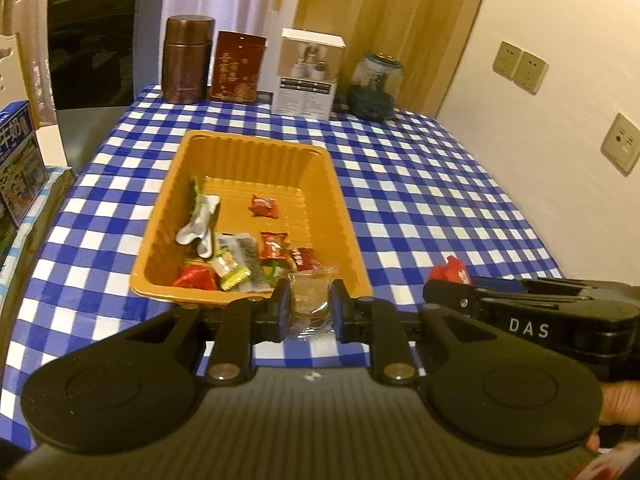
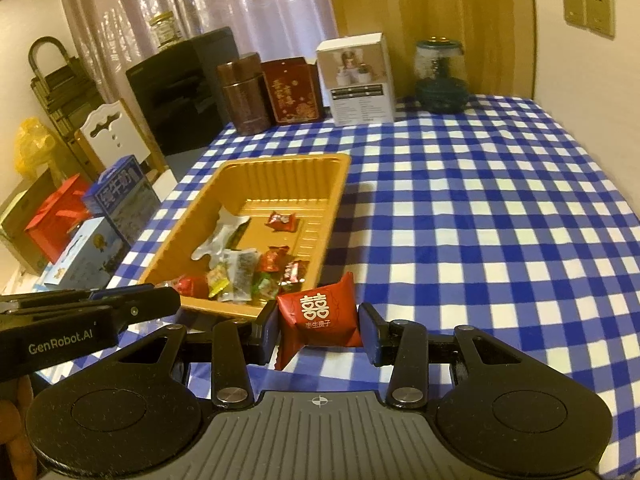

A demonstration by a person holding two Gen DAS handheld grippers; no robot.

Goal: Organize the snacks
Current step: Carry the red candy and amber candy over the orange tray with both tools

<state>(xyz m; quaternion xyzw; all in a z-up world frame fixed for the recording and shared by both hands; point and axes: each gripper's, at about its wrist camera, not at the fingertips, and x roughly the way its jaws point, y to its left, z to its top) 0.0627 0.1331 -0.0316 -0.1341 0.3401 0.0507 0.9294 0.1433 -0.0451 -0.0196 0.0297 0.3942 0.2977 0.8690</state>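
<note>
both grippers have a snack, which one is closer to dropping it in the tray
Left, probably. Its gripper holds the brown snack at the tray rim; the right gripper and its red packet sit beside the corner.

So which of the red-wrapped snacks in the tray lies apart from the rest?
The red candy alone mid-tray, on bare floor of the orange tray; the other red ones crowd the pile at the near end.

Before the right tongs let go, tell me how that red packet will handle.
The red packet looks puffy and light, so it probably drops softly. Its glossy wrapper may slip between the right tongs. It bulges between the pads and its lower flap hangs loose, so it's likely soft, not stiff.
</note>
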